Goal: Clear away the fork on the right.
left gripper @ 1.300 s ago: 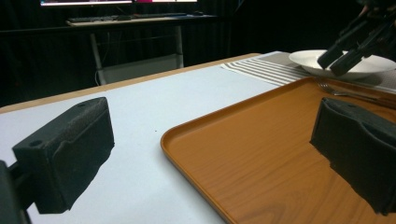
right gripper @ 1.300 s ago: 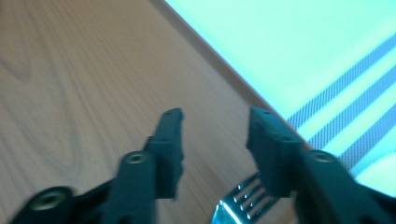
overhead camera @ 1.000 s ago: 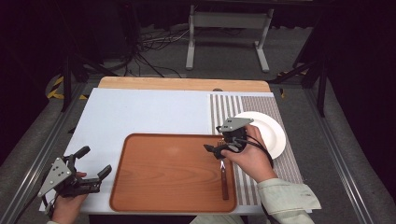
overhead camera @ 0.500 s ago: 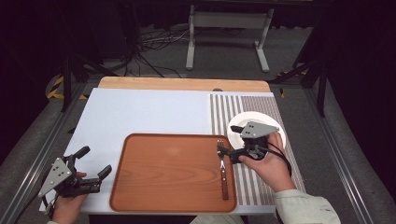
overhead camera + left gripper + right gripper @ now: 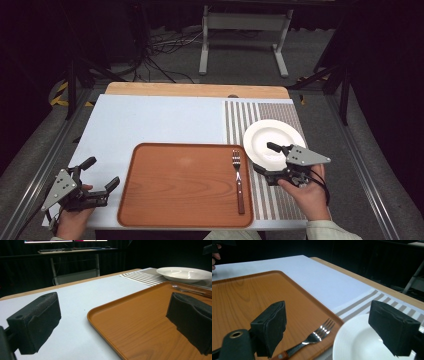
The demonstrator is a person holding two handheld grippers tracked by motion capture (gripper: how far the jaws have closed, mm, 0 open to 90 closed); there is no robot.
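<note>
Hovering wide-open by plate [image 5: 272,140], R gripper [image 5: 268,161]; L gripper [image 5: 100,174] wide-open beside tray [image 5: 185,185].

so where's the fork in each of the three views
High view: fork lies along the tray's right edge, left of the plate.
Left gripper view: far right, top, before the plate.
Right gripper view: bottom centre, between the jaws.
Shared landmark: white plate.

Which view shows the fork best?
The high view: the whole fork lies in sight on the right edge of the tray, tines away from the person. The right gripper view shows its tines and neck close up, its handle cut off. The left gripper view shows a thin, distant sliver.
</note>
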